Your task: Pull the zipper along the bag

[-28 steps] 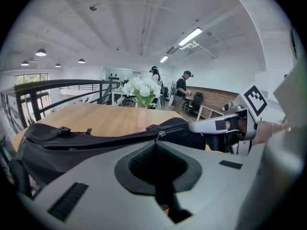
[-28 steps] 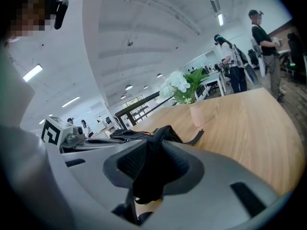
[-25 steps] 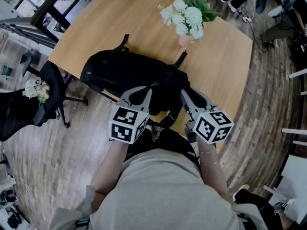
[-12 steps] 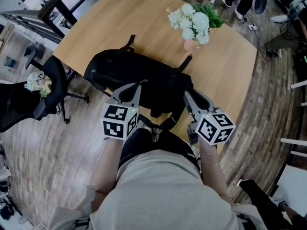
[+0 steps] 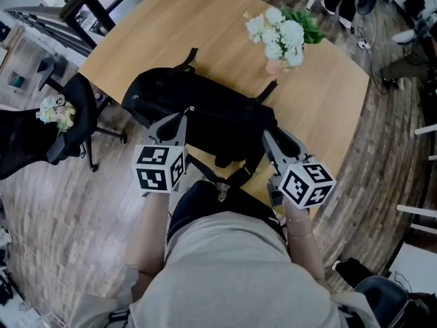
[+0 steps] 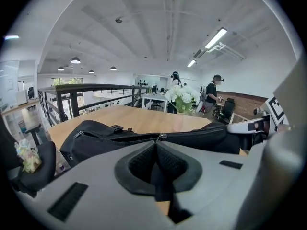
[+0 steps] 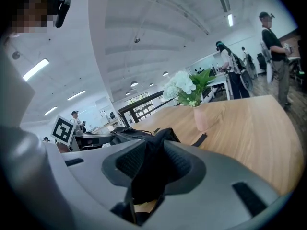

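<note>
Leftward went left claw [image 5: 181, 117], gripping zipper pull [image 6: 162, 136]; black bag [image 5: 225, 121] lies slumped.

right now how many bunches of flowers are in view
2. A white bouquet in a pink vase on the wooden table; a small pale bunch on the black office chair, left. None seem hidden.

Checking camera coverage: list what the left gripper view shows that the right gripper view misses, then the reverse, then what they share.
Only the left gripper view: the zipper pull at the tips of the shut left gripper. Only the right gripper view: fabric of the black bag between the right gripper's opening jaws. Both: the bag, the flowers, the wooden table.
</note>
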Available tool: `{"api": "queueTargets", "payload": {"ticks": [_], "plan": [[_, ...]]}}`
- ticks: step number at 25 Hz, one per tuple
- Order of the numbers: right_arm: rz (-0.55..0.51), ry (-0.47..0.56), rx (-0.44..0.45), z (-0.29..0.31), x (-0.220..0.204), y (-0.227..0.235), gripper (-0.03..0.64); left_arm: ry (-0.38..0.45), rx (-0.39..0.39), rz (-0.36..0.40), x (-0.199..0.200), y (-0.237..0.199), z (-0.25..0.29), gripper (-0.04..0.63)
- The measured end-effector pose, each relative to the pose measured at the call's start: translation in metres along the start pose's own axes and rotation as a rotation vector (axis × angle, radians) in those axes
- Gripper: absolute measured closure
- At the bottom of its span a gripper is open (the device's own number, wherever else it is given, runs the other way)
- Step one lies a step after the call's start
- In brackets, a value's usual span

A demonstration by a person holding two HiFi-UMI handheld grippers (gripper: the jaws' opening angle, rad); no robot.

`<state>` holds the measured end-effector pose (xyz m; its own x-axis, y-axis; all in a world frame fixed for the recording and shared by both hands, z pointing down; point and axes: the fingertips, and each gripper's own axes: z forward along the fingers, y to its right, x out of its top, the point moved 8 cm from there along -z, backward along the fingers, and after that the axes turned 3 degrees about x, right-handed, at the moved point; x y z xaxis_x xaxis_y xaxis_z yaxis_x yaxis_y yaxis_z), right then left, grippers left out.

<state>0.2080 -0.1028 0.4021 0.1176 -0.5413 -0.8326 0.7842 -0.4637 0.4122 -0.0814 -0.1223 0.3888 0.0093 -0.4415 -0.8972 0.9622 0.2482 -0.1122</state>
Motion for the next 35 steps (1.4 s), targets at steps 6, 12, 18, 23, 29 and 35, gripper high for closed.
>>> {"api": "queueTargets", "payload": {"ticks": [6, 12, 18, 23, 29, 35], "plan": [[-0.042, -0.039, 0.013, -0.005, 0.006, 0.000, 0.436, 0.009, 0.012, 0.001, 0.001, 0.004, -0.002, 0.575], [-0.239, -0.006, -0.003, -0.004, 0.032, -0.019, 0.434, 0.003, 0.000, 0.020, 0.005, 0.005, -0.004, 0.577], [-0.407, -0.028, 0.055, 0.031, 0.044, -0.055, 0.445, 0.001, -0.073, 0.048, 0.005, 0.002, -0.004, 0.577], [-0.553, -0.106, 0.040, 0.055, 0.048, -0.081, 0.437, 0.005, -0.119, 0.063, 0.008, -0.006, -0.004, 0.578], [-0.771, -0.192, 0.070, 0.078, 0.055, -0.119, 0.446, 0.006, -0.186, 0.086, 0.012, -0.013, -0.002, 0.578], [-0.881, -0.301, 0.117, 0.114, 0.044, -0.140, 0.469, 0.009, -0.232, 0.103, 0.016, -0.017, -0.001, 0.578]]}}
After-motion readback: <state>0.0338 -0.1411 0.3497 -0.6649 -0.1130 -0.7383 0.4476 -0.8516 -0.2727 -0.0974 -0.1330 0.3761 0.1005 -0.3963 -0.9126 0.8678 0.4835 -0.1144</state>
